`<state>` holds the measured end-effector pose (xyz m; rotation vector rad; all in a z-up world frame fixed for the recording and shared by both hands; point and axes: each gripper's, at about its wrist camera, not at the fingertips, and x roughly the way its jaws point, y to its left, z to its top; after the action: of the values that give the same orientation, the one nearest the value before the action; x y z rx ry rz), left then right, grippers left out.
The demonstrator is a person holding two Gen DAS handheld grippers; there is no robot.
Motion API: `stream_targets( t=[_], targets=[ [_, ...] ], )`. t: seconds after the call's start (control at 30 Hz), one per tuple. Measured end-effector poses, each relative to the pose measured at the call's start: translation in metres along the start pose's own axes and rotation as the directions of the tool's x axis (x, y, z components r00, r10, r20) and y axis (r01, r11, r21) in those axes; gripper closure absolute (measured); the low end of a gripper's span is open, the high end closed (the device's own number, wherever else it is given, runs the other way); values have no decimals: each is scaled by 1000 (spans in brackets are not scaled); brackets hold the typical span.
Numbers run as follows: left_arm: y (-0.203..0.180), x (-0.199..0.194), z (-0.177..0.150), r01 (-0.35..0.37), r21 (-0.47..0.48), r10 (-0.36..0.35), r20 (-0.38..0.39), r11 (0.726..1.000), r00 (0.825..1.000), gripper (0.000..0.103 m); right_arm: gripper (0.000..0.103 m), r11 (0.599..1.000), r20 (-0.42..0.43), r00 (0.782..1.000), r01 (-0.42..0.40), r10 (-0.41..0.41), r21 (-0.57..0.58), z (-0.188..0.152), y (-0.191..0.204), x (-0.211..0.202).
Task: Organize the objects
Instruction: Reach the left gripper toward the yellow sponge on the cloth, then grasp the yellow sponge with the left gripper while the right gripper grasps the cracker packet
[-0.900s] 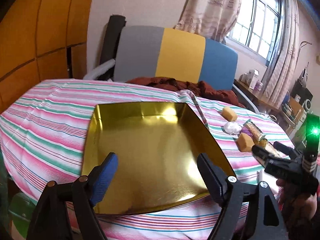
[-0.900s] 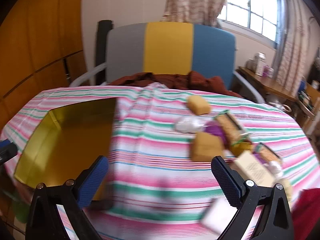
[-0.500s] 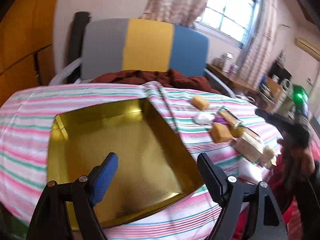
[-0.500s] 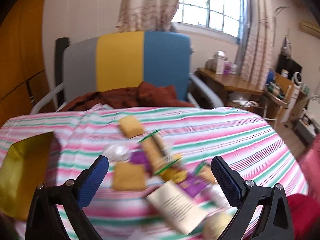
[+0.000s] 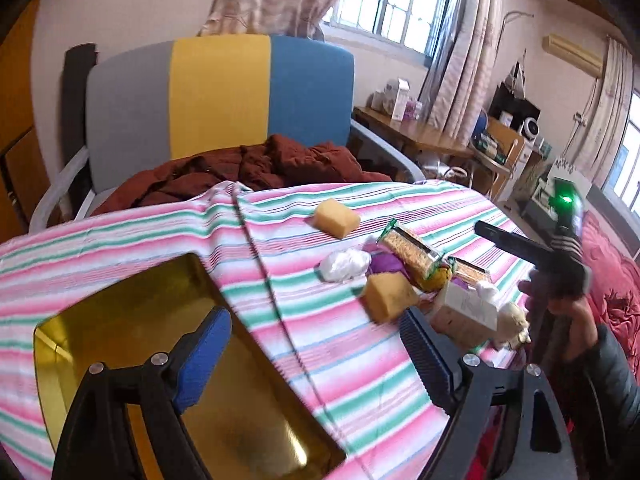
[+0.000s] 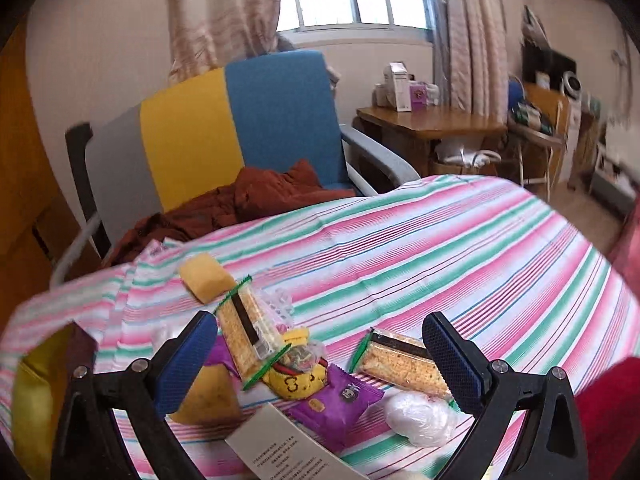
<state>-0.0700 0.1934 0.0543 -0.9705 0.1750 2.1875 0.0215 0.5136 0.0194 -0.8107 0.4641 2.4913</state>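
The right gripper (image 6: 320,354) hangs with its jaws wide apart and nothing between them, just above a heap of snacks: a purple packet (image 6: 334,404) lies under its centre, a yellow pouch (image 6: 294,378) just ahead of that, a clear cracker pack (image 6: 248,330) slanting away toward the left finger, a second cracker pack (image 6: 400,362) beside the right finger, and a white bag (image 6: 420,418) under that finger's base. The left gripper (image 5: 316,350) is likewise fully open and empty, with the gold tray (image 5: 132,320) below and beyond its left finger and a sponge (image 5: 386,294) just ahead of its right one; a second sponge (image 5: 336,218) sits farther out. The main risk, as I judge it, is the crowding: the packs overlap and touch, so closing on one could pinch a neighbour's edge or drag the whole heap across the cloth (image 6: 440,240). The wrappers look thin, glossy and crinkly, likely to slide out of the ribbed blue pads (image 6: 182,358), and a hard squeeze could crack the flat, brittle crackers. The sponges look soft and blocky, forgiving to grip. The white card (image 6: 280,446) nearest the gripper lies flat and would be hard to get under. The tray is shiny, shallow and rigid, with low raised walls that a carried pack might clip.
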Motion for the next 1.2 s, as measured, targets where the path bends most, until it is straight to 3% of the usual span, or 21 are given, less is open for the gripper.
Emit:
stream_targets(
  t=[0.1,0.27,0.37,0.63,1.0,1.1,1.17,1.2],
  targets=[
    [-13,28,22,-8,37,9,-28,999,1000,9,0,998,0,999,-32,32,54,0,-9,-1],
    [-37,81,56,-52,144,64,-85,988,994,9,0,992,-3,997,-81,82,95,0,-14,-2],
    [-50,117,74,-67,228,96,-119,971,988,9,0,989,-15,994,-111,113,100,-1,-14,-1],
    [-63,215,97,-28,386,121,-219,922,968,9,0,974,-23,981,-191,195,121,-2,-14,-3],
    [-70,290,110,58,458,79,-276,887,958,8,0,967,-72,969,-228,238,117,-3,-13,5],
    [-71,306,111,54,471,93,-282,881,955,8,0,967,-79,968,-228,238,117,-3,-13,7],
    [-67,316,111,62,438,86,-311,897,947,15,0,968,-85,969,-223,234,117,-3,-13,8],
    [-64,320,110,76,415,73,-332,906,940,35,0,968,-87,969,-221,231,118,-3,-14,8]
  ],
)
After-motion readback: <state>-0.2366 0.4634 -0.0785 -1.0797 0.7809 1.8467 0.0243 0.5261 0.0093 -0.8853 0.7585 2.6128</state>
